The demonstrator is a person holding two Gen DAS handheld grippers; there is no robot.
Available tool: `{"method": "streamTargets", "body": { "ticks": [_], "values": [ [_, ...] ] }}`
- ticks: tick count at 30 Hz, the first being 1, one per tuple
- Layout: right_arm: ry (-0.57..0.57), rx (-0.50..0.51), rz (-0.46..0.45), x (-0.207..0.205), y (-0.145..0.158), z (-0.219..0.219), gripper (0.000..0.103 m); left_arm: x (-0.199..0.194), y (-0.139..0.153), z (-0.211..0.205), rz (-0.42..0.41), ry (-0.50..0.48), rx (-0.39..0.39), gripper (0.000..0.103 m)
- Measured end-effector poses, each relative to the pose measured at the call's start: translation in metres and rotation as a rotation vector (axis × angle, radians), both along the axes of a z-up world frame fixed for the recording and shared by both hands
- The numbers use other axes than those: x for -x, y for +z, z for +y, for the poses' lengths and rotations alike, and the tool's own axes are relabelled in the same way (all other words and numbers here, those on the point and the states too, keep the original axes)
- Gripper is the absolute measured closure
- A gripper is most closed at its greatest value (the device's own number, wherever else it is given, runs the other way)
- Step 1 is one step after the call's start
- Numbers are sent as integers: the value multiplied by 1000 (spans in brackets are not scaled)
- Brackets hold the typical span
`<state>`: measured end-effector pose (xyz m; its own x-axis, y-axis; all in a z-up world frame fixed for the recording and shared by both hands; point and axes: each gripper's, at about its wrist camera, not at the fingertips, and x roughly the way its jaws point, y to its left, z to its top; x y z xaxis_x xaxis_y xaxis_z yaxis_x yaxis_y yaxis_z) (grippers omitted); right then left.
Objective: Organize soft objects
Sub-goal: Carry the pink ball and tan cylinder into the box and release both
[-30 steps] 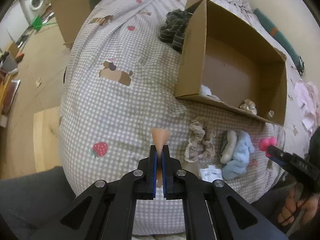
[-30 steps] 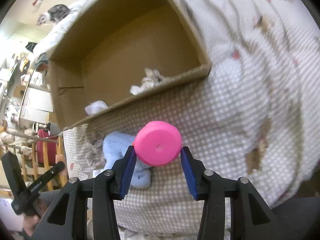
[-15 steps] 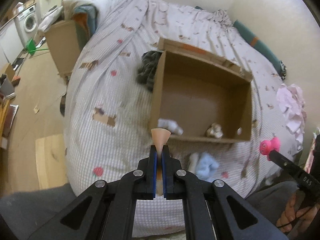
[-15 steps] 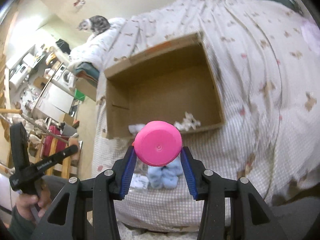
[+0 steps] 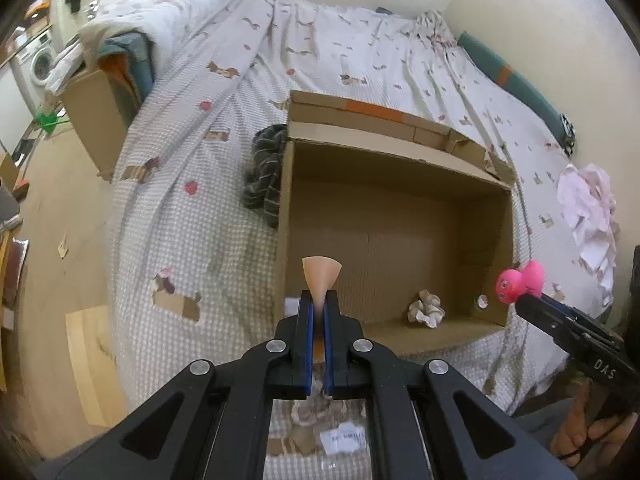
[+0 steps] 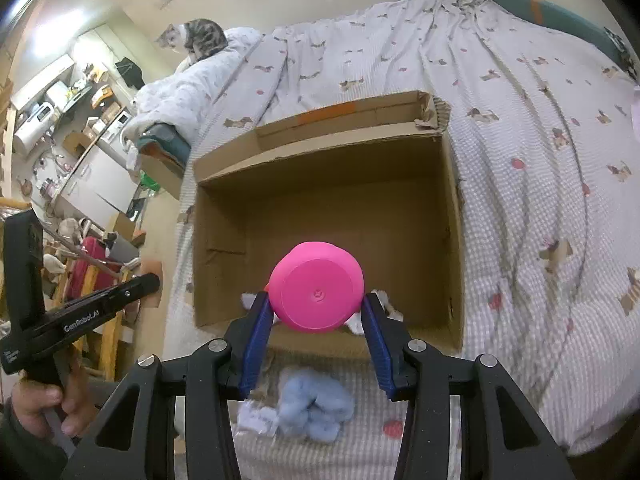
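My left gripper (image 5: 316, 300) is shut on a thin peach soft piece (image 5: 321, 270) that fans out above the fingertips. It hangs over the near left part of an open cardboard box (image 5: 400, 148) on the bed. My right gripper (image 6: 316, 312) is shut on a pink rubber duck (image 6: 316, 292), seen from its round base, held above the box's near wall (image 6: 320, 344); the duck also shows in the left wrist view (image 5: 518, 282). A beige scrunchie (image 5: 426, 308) lies inside the box. A light blue soft item (image 6: 312, 404) lies on the bed in front of the box.
A dark striped cloth (image 5: 266, 176) lies against the box's left side. A pink-white cloth (image 5: 588, 208) lies on the bed at the right. A cat (image 6: 196, 38) sits on a duvet at the far end. The bed's left edge drops to a wooden floor (image 5: 52, 240).
Both grippers have risen and pulled back from the bed, so the whole box now shows from above. Each keeps its hold.
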<state>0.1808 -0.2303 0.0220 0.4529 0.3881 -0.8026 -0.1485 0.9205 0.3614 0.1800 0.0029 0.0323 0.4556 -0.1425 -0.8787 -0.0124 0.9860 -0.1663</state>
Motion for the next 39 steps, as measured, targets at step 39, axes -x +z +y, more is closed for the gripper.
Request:
{"method": "streamTargets", "body": {
  "ticks": [39],
  "values": [
    [31, 107, 184, -52, -95, 31, 49, -38, -80, -41, 65, -135, -71, 73]
  ]
}}
